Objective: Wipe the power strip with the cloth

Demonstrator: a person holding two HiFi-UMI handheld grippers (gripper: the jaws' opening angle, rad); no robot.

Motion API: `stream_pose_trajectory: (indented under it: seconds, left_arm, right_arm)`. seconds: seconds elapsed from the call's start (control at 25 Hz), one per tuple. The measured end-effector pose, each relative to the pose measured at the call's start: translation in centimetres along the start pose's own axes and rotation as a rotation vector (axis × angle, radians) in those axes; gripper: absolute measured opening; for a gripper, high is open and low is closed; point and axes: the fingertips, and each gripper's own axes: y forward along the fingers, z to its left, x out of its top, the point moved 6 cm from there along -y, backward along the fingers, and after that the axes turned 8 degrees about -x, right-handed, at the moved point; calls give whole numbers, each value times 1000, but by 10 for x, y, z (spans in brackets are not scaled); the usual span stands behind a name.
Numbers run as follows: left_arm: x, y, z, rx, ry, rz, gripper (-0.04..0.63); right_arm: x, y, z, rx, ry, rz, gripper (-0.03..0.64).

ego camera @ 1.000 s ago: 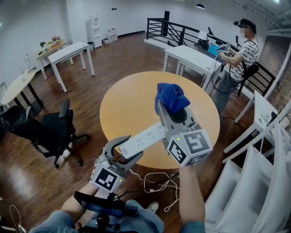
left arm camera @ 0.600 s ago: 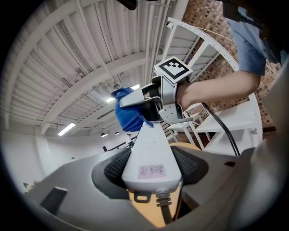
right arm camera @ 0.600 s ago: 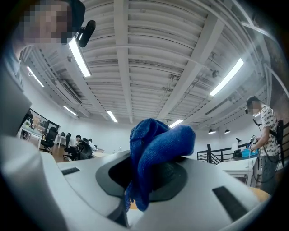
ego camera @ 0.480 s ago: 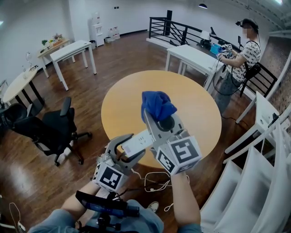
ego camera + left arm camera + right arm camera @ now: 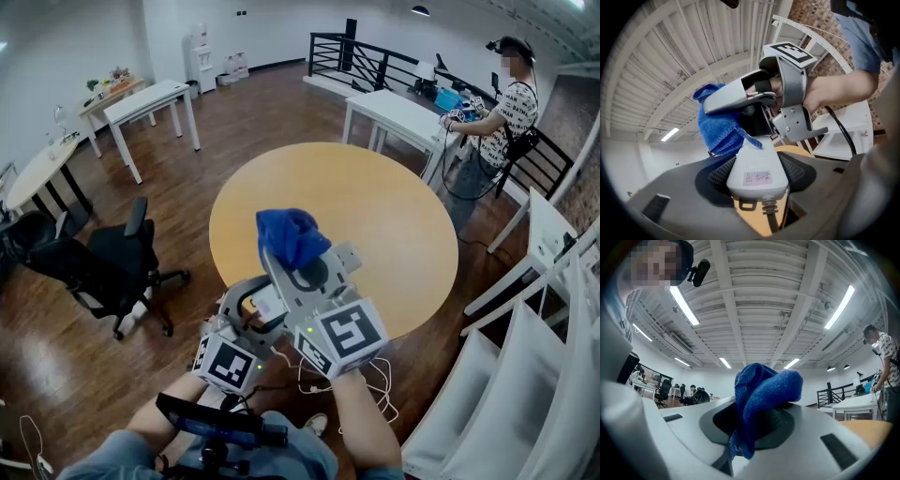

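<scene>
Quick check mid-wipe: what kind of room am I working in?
Likely an open office or lab workspace: white desks, a black office chair and a round wooden table.

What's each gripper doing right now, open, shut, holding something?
Left gripper: closed on the cord end of the white power strip.
Right gripper: closed on the bunched blue cloth.

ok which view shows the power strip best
The left gripper view: the power strip fills the centre, its cord end and label clamped in the jaws. The head view shows only a sliver, behind the right gripper and blue cloth. The right gripper view shows mainly cloth.
</scene>
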Motion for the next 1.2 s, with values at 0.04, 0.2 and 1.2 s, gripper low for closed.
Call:
stream_pose_trajectory:
  seconds: [0.04, 0.2, 1.2]
  left_arm:
    - [0, 0, 0, 0, 0, 0, 284]
    - [-2, -1, 1, 0, -3, -2, 284]
    - [4, -10, -4, -21, 38, -50, 284]
  right_arm:
    - [-1, 0, 1, 2, 0, -1, 75]
    - [-2, 2, -1, -9, -5, -10, 75]
    - [40, -22, -89, -226, -60, -75, 75]
